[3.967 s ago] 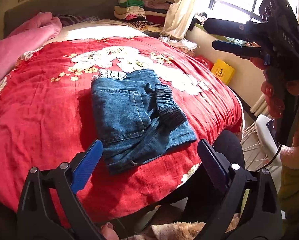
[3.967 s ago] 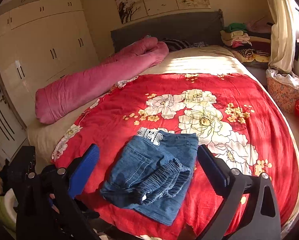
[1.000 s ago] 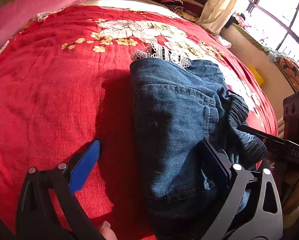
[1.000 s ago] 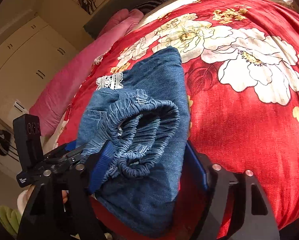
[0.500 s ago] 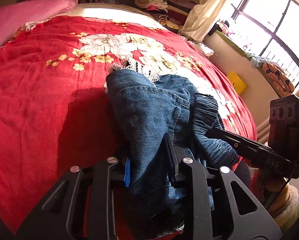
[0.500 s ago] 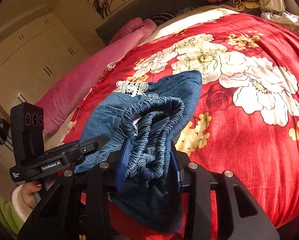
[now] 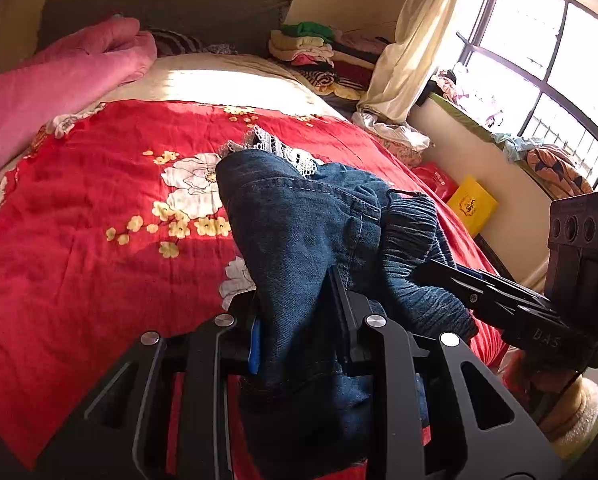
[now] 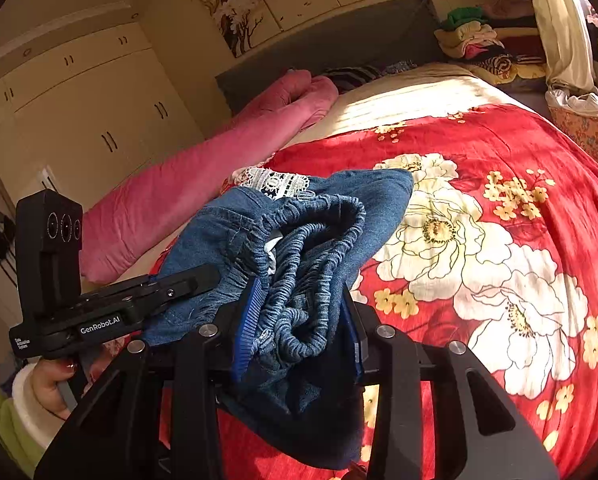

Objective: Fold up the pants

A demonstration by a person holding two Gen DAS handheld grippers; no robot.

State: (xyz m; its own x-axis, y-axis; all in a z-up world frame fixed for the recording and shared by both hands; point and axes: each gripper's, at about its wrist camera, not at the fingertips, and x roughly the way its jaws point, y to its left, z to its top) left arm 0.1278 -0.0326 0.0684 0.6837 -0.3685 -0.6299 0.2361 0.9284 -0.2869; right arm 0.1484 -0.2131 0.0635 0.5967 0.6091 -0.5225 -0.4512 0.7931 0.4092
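Observation:
The folded blue denim pants (image 7: 299, 232) hang lifted above the red floral bedspread (image 7: 99, 240), held at both near corners. My left gripper (image 7: 297, 312) is shut on the plain denim edge. My right gripper (image 8: 299, 312) is shut on the bunched elastic waistband (image 8: 311, 248). The pants also show in the right wrist view (image 8: 379, 196), with a white lace trim (image 8: 277, 180) at the far end. Each gripper appears in the other's view, the right one (image 7: 479, 288) and the left one (image 8: 171, 284), both clamped on the pants.
A rolled pink blanket (image 8: 187, 188) lies along the bed's left side. Stacked folded clothes (image 7: 311, 52) sit at the far right of the headboard. A yellow box (image 7: 471, 204) and a red bag (image 7: 435, 180) lie on the floor by the window wall. Wardrobes (image 8: 79, 112) stand to the left.
Both grippers closed on the near edge of the folded pants and have lifted it off the bedspread; the bundle now hangs higher and the views tilt up toward the headboard.

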